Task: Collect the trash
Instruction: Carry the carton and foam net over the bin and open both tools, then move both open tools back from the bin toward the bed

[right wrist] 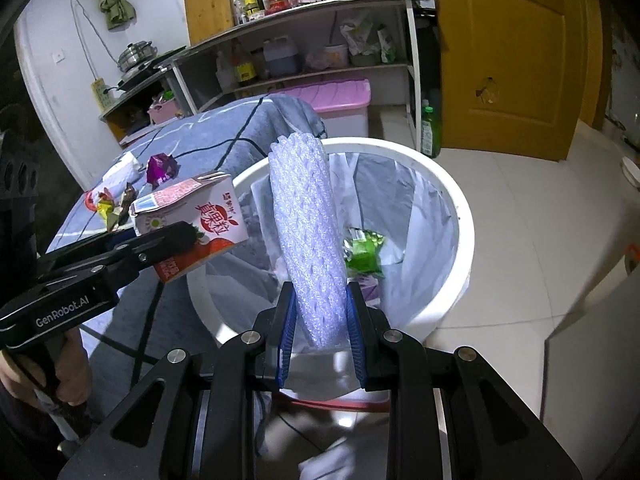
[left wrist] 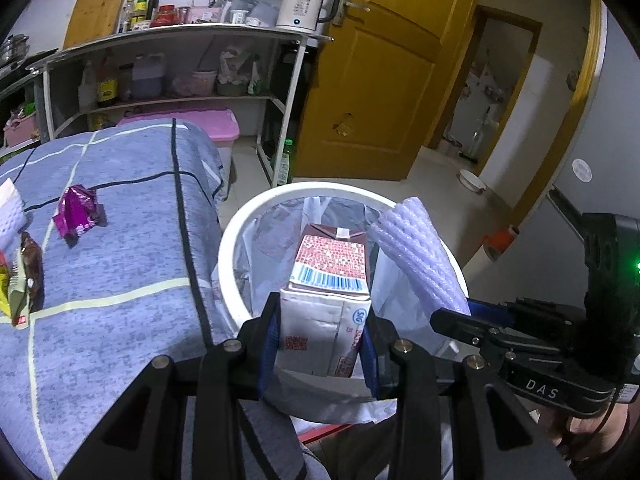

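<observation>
The left gripper (left wrist: pixel 322 330) clamps its blue pads on a drink carton (left wrist: pixel 326 292), held over the near rim of the white trash bin (left wrist: pixel 232 256). Just to its right, the right gripper (right wrist: pixel 320 330) pinches a roll of white foam netting (right wrist: pixel 306 232), which stands upright above the bin's open, plastic-lined mouth. A green wrapper (right wrist: pixel 362 252) already lies inside the bin. To the left, on the blue checked tablecloth (left wrist: pixel 112 264), a purple wrapper (left wrist: pixel 78 214) and other wrappers (left wrist: pixel 22 280) lie loose. Farther back stands a shelf (left wrist: pixel 180 68) with a white kettle (left wrist: pixel 304 4) on top.
</observation>
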### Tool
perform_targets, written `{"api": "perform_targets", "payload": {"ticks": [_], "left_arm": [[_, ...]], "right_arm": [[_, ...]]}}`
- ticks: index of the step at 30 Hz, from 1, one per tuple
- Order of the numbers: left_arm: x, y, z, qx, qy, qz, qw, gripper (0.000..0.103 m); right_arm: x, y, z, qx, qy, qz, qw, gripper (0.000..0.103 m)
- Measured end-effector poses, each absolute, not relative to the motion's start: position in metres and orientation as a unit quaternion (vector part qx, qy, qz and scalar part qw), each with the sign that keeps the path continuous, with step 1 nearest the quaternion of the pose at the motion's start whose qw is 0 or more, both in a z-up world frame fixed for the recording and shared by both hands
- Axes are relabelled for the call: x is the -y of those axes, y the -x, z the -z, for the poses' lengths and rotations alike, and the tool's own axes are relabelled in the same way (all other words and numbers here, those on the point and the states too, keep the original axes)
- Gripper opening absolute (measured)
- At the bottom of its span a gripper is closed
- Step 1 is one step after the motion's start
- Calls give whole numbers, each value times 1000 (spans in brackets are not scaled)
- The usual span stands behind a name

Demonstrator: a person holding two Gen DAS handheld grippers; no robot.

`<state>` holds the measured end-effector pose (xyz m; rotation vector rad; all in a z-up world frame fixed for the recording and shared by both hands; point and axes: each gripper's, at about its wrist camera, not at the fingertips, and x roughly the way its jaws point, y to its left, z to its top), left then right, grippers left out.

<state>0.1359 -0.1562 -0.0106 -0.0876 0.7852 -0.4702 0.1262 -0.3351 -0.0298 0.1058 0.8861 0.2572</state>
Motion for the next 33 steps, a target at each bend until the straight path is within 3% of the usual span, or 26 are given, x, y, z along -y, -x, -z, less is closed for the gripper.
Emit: {"api": "perform_targets", "payload": {"ticks": [4,7,17,33], "left_arm": [[158,-140,12,-382,41,231,894,38],[158,-139,12,-381,41,230,895,46],[150,-136,8,-374,48,225,898,46],[107,-107,-1,-357,62,189,913,46]], "right_arm": [[334,-127,31,-429,-47,-126,893,28],[333,-129,32,-428,-47,-124,894,30],[333,-126,29,-419,-50,-120,898,38],[305,-108,9,-392,-44,-159,905,38]]}}
